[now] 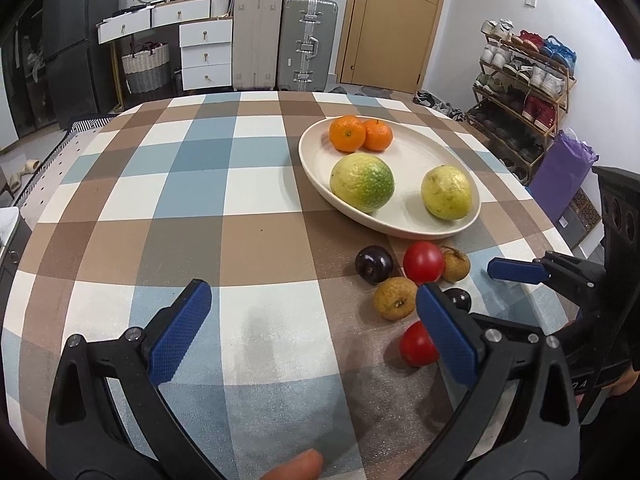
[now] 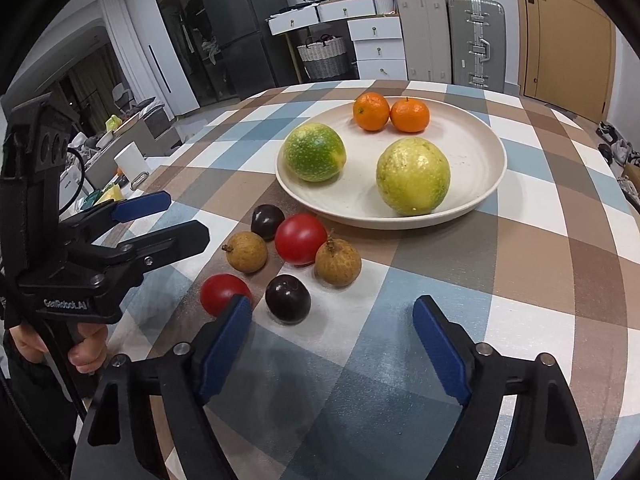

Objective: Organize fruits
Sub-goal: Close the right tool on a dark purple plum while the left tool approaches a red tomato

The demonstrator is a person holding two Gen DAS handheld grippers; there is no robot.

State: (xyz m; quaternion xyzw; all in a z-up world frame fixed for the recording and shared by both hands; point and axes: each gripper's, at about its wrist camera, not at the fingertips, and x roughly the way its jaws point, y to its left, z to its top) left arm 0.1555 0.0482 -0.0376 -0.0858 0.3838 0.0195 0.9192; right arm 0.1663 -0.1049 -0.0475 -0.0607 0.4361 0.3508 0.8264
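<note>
Grippers are both seen empty above the near edge of the counter (image 2: 520,240); the right gripper (image 2: 332,354) is held with its jaws well apart and nothing between them, its left finger (image 2: 224,352) just in front of a red fruit; the left gripper (image 1: 312,332) is likewise spread wide over bare checked cloth, with no fruit between its pads; in the right wrist view it is seen from the side at the left edge, held by a hand (image 2: 86,350).

Just beyond the right gripper a loose cluster of small fruit is found on the cloth, between the grippers and the plate; a near red fruit (image 2: 224,294) and a near dark plum (image 2: 288,298) lie closest; behind them are a left longan (image 2: 246,251), a far red fruit (image 2: 301,239) and a right longan (image 2: 338,262); a far dark plum (image 2: 267,221) sits nearest the plate; some of these touch one another.

Farther out, the plate (image 2: 480,184) carries four pieces: a green-mottled fruit (image 2: 315,152) at its left, a yellow-green fruit (image 2: 413,176) toward the front, and two oranges (image 2: 390,113) side by side at the back.

By judgement, the larger fruit is already placed and the six small pieces are left; roughly the middle of the task is suggested; the near red fruit or near dark plum seems the likeliest next pick.
</note>
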